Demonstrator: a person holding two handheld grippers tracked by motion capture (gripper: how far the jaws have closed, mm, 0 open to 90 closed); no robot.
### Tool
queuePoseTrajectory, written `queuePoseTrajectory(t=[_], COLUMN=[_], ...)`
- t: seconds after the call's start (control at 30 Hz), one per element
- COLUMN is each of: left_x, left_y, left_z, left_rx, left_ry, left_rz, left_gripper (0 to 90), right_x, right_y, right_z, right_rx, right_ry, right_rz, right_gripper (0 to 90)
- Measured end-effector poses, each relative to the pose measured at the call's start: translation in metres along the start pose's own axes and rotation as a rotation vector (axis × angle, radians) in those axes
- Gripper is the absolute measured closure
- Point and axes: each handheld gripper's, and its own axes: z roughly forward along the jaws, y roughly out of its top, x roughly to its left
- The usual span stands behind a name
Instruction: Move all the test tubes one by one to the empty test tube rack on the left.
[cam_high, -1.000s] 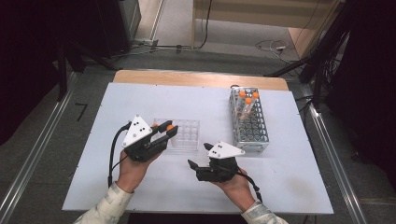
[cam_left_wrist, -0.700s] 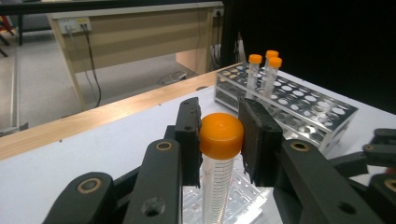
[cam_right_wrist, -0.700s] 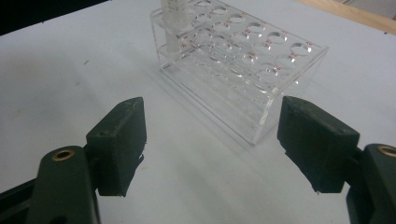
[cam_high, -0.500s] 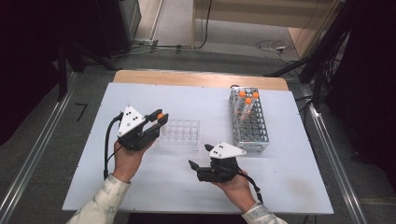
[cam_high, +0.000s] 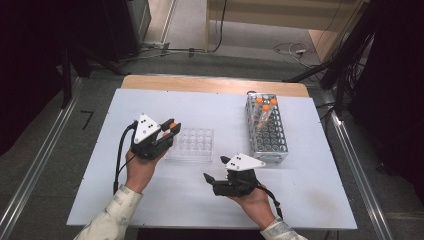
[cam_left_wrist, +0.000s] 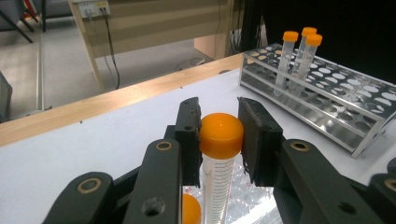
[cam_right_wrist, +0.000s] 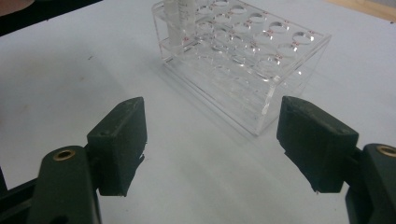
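Over the clear rack's (cam_high: 192, 144) left end, your left claw (cam_left_wrist: 218, 140) is clamped on an orange-capped tube (cam_left_wrist: 220, 158); your right claw (cam_right_wrist: 210, 140) rests on the table (cam_high: 310, 190), jaws wide apart.

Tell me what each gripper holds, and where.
Left gripper clamps a clear plastic tube at its orange cap. Right gripper holds nothing.

No readable words, brand names or numbers appear anywhere. The capped tube (cam_left_wrist: 219, 172) carries fine printed graduation marks down its side, too small to make out. The clear rack (cam_right_wrist: 243, 60) has small red marks beside its holes, also too small to read.
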Motion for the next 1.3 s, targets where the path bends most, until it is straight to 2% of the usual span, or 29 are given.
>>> queuePoseTrajectory(t=[0.3, 0.43, 0.47, 1.0, 1.17, 1.3], left_x=[0.002, 0.001, 0.0, 0.0, -0.001, 0.0], left_y=[-0.006, -0.007, -0.009, -0.017, -0.016, -0.016], left_z=[0.001, 0.002, 0.002, 0.005, 0.004, 0.004], left_rx=[0.017, 0.024, 0.034, 0.057, 0.039, 0.041], left_ry=[-0.005, -0.007, -0.005, -0.013, -0.017, -0.023], left_rz=[-0.007, 0.002, 0.015, 0.013, 0.005, -0.009], left_gripper=[70.5, 70.4, 70.4, 69.1, 60.8, 45.6], right_x=[0.003, 0.004, 0.004, 0.004, 0.004, 0.003], right_y=[0.0, 0.0, 0.0, 0.0, 0.0, 0.0], right_z=[0.0, 0.001, 0.001, 0.002, 0.002, 0.001], right_rx=[-0.002, -0.003, -0.002, 0.002, 0.001, -0.003], right_ry=[0.011, 0.015, 0.015, 0.016, 0.014, 0.01], right_rz=[-0.002, 0.0, 0.002, 0.005, 0.008, 0.011], right_gripper=[23.2, 23.2, 23.2, 23.2, 23.2, 23.2])
